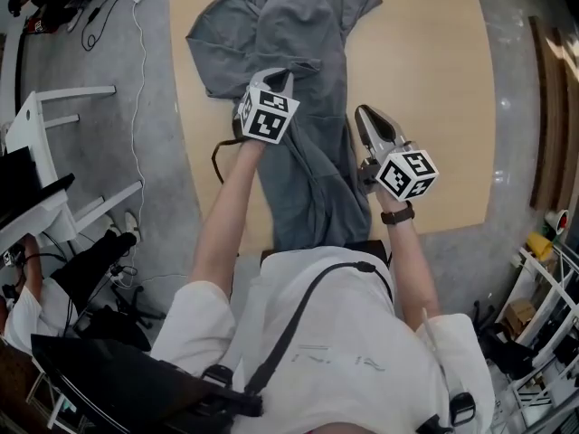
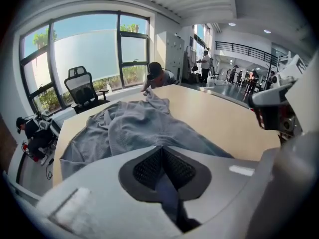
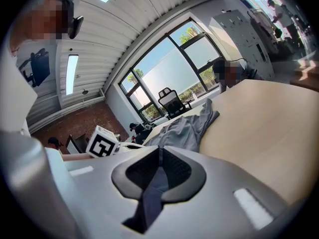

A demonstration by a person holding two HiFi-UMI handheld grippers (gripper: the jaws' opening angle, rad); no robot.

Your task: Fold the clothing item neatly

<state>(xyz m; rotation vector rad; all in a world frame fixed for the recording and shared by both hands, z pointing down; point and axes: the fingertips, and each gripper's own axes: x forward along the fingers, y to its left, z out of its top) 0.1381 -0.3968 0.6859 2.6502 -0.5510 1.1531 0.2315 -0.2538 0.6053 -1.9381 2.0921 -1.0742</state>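
Pinch points on both sides. At left, the left gripper [image 1: 277, 80] has its jaws pressed together on a fold of the crumpled grey cloth garment [image 1: 298, 34], which lies lengthwise on the pale wooden table [image 1: 425, 80]. At right, the right gripper [image 1: 365, 116] likewise pinches the garment's near right edge. Risk: thin pinches may slip under uneven pulling, and the bunched far end could drag and skew the fold.

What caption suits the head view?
A person's left gripper and right gripper both pinch a rumpled grey cloth garment spread on a light wooden table.
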